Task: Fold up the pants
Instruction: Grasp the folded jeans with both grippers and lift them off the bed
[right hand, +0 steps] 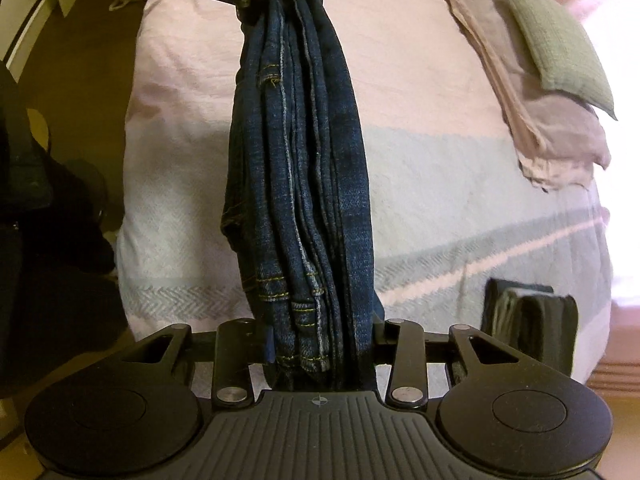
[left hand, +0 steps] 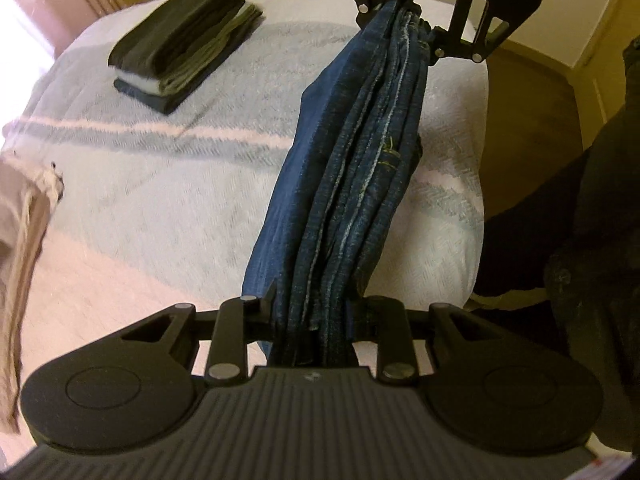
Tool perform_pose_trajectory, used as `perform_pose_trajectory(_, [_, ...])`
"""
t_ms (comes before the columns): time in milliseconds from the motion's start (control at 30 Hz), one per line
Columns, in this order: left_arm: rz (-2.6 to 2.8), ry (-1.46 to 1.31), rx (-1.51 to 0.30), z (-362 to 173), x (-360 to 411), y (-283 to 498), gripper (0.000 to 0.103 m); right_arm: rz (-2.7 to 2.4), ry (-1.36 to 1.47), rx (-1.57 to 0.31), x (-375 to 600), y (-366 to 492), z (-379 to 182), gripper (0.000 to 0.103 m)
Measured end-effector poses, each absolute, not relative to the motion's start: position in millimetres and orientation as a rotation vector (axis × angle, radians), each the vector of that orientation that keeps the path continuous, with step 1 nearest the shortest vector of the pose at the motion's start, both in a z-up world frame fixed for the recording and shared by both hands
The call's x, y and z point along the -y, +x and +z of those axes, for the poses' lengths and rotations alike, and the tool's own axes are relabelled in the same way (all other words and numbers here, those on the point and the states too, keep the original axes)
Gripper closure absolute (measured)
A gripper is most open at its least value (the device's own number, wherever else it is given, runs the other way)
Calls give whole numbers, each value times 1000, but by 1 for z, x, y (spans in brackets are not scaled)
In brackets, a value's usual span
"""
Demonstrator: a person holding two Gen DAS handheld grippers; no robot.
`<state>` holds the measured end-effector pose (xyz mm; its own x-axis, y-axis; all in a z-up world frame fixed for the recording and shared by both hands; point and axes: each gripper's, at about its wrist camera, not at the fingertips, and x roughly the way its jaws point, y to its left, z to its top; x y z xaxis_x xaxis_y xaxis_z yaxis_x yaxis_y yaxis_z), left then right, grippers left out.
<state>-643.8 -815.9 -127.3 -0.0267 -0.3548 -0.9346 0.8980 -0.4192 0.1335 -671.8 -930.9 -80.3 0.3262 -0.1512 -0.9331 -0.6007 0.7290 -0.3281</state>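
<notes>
Hanging between the left gripper (left hand: 312, 320) and right gripper (right hand: 320, 344), the folded jeans (left hand: 352, 184) are clamped at both ends above the bed (left hand: 160, 184). Folding looks mostly finished; what seems left is laying them by the stack of folded clothes (left hand: 184, 40).

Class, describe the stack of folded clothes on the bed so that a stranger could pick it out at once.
Start at the bed with its pale striped blanket. The stack of folded clothes lies flat on it, apart from the jeans stretched between the left gripper and right gripper. Its layers are black, olive and white, not blue denim.
</notes>
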Motion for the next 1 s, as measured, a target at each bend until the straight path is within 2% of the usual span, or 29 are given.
perform_pose_trajectory(300, [-1696,1270,-602,-98,865,-636,78,265,-675,-1244,973,-676,-46,68])
perform_pose_trajectory(567, [-1733,1307,-542,-71,957,-642,78,221,-650,-1219,1075,-682,-9,68])
perform_pose_trajectory(733, [-1726,1302,-459,-47,1059,-637,78,131,-672,-1178,1182,-675,19,68])
perform_pose_trajectory(1000, [-1596,1268,-137,-11,1242,-605,78,-171,-839,-1026,1346,-630,49,68])
